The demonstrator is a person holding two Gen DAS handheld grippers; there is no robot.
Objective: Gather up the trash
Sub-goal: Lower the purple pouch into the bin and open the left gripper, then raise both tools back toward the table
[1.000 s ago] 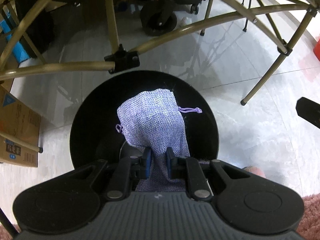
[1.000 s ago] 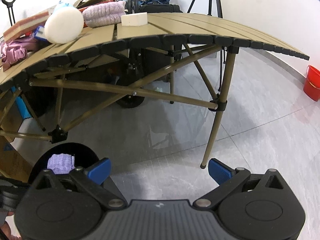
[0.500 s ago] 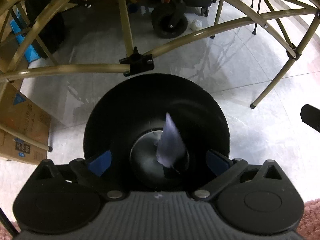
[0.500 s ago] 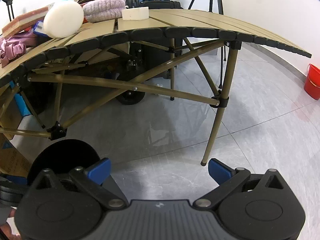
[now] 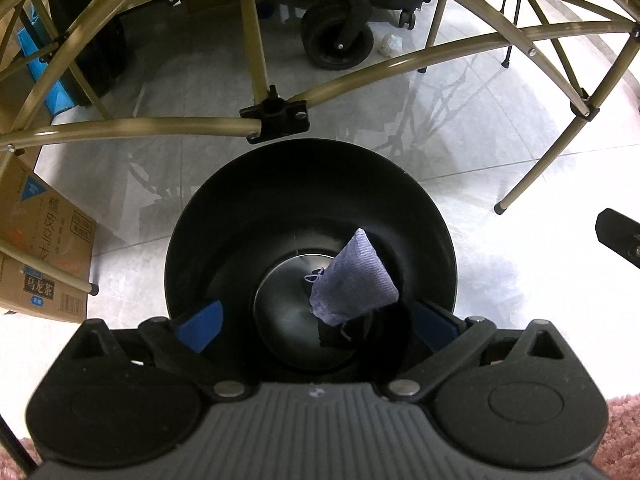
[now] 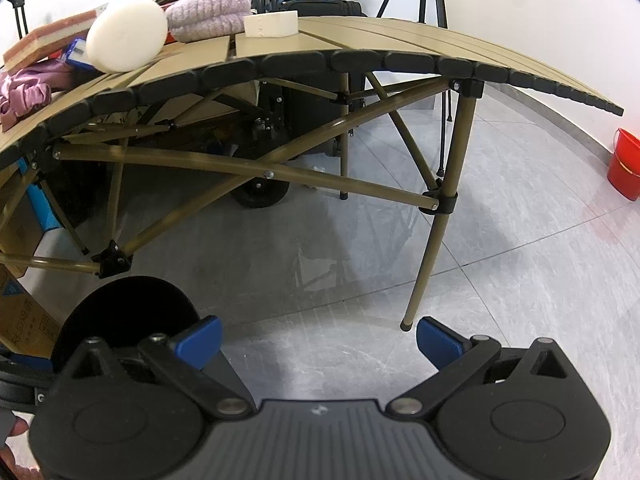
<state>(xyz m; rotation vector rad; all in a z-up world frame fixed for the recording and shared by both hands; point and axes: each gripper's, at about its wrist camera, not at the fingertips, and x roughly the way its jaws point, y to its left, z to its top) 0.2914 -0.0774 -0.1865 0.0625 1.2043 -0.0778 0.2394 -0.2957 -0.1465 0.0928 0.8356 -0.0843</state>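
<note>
Left wrist view: left tool (image 5: 316, 322) spread, empty; pouch (image 5: 352, 288) lies inside bin (image 5: 208, 208), directly below
Right tool (image 6: 318, 338): spread, empty; nearer desk (image 6: 360, 40)

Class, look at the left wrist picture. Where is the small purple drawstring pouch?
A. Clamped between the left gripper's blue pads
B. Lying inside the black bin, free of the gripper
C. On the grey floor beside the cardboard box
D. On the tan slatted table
B: the purple pouch lies down inside the black bin, while the left gripper stands wide open above it with nothing between its pads.
</note>
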